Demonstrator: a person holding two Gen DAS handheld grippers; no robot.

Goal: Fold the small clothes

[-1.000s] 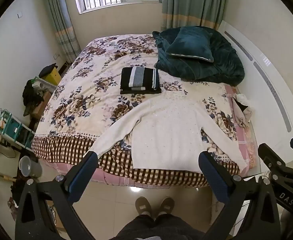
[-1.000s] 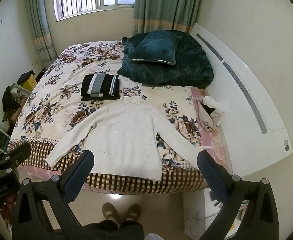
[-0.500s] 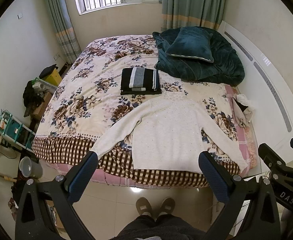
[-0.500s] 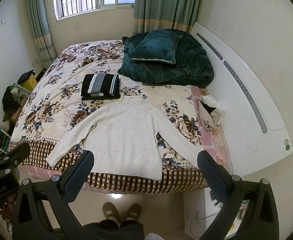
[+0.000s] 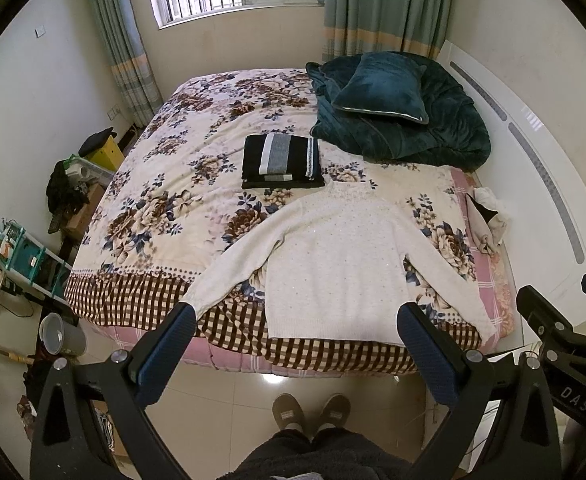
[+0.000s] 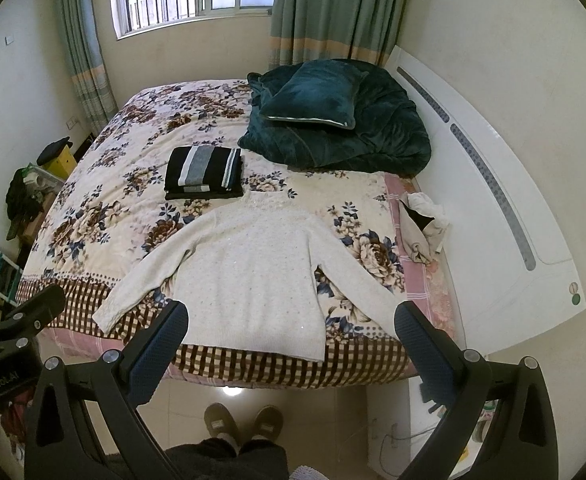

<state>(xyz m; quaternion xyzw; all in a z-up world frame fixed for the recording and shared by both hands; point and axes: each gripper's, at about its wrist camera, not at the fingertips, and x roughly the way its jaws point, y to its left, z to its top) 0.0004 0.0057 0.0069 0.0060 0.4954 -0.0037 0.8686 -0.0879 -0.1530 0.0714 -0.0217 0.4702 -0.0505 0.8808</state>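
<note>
A white knit sweater lies flat on the floral bedspread, sleeves spread, hem at the near bed edge. It also shows in the right wrist view. A folded black garment with grey and white stripes lies just beyond its collar, also in the right wrist view. My left gripper is open and empty, held above the floor in front of the hem. My right gripper is open and empty, likewise short of the bed.
A teal pillow on a teal quilt fills the bed's far right. Crumpled light clothes lie at the right edge by the white headboard. Shelves, a bin and clutter stand left. My slippered feet are on the tiled floor.
Both views have shifted very slightly; the sweater and folded garment lie as before. Both grippers stay open and empty.
</note>
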